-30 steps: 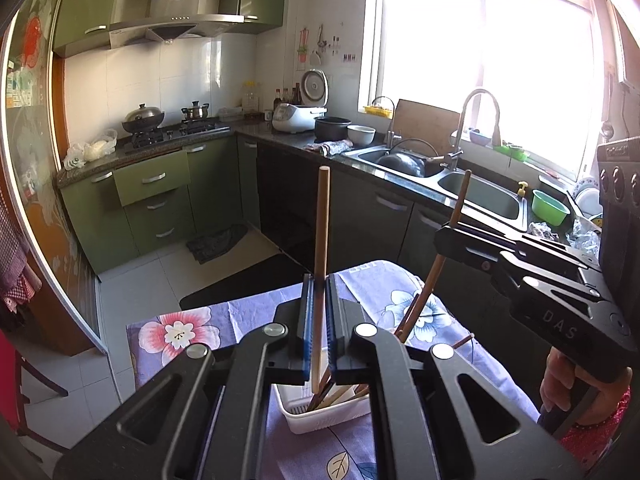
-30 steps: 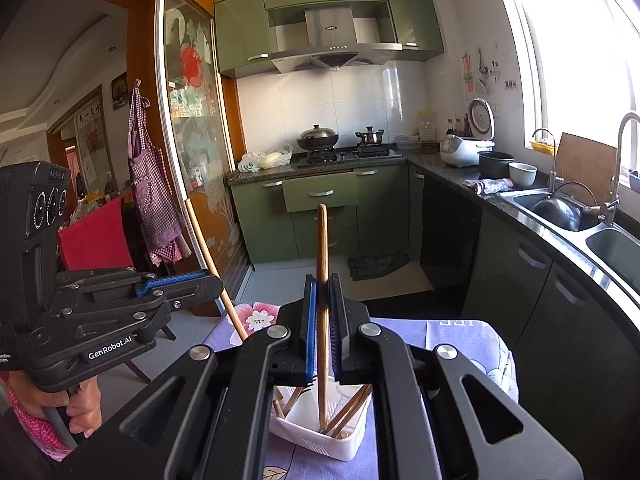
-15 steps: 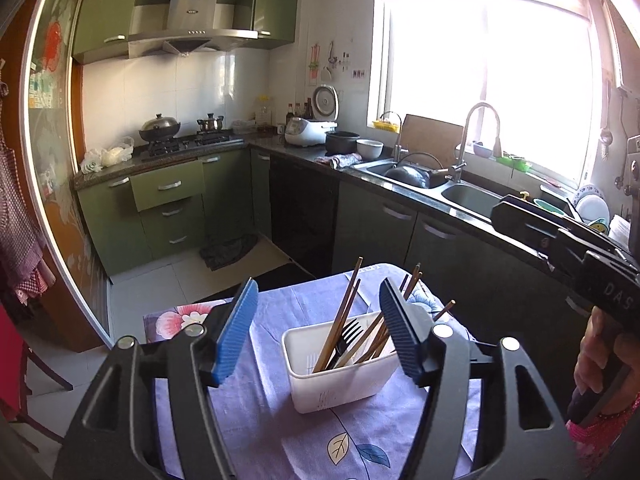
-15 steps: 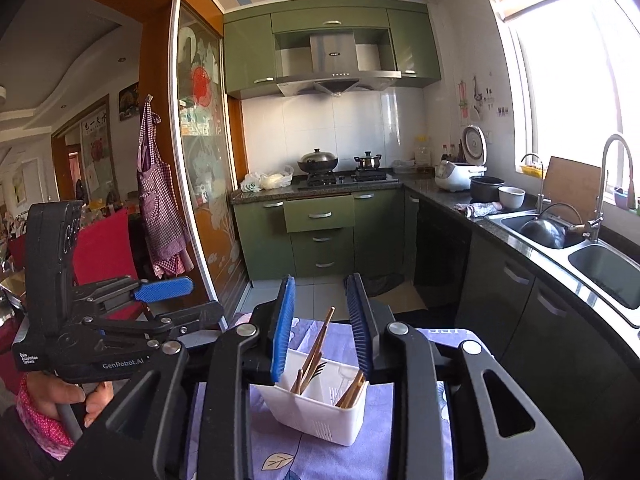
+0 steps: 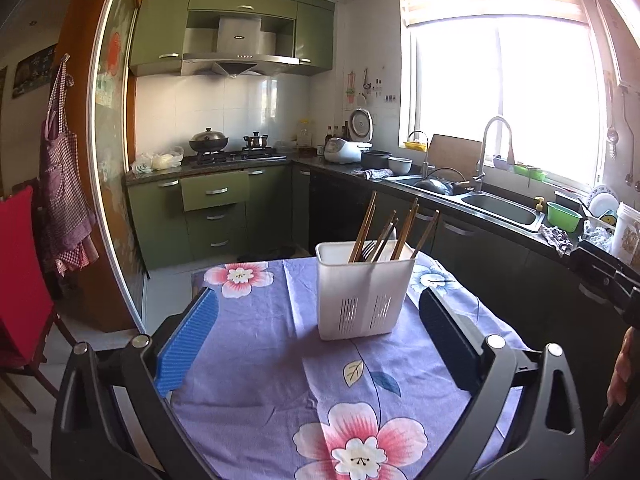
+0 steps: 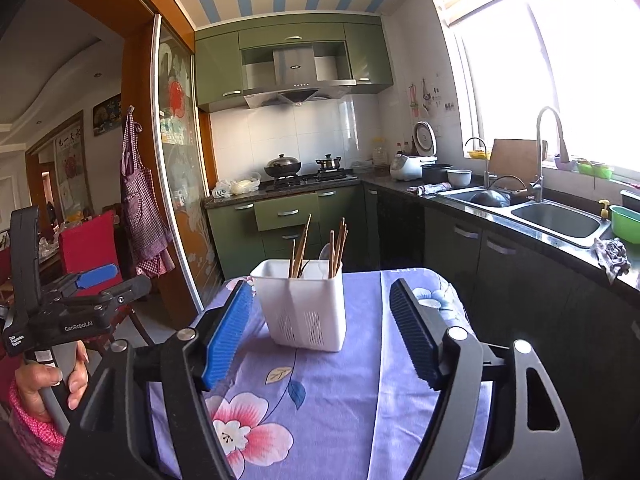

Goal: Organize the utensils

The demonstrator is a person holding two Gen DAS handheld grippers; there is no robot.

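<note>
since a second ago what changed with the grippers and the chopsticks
Both grippers let go: the left gripper and right gripper each clamped a chopstick then, now both are open, empty and pulled back. The chopsticks stand in the white holder, which stayed on the floral tablecloth.

Wok (image 5: 208, 141) on stove; red chair (image 6: 90, 249) beside apron (image 6: 143, 216).

Left tongs (image 5: 318, 338): we see matte black arms, ribbed blue pad on one finger, silver screw heads at the joints.
Right tongs (image 6: 322, 330): black frame again, we count two ribbed blue pads and round silver screws.
Markings: white "GenRobot.AI" lettering on the left tongs' body, seen from the right wrist.
Left hand (image 6: 52, 380): we spot bare skin, pink patterned sleeve cuff below.
</note>
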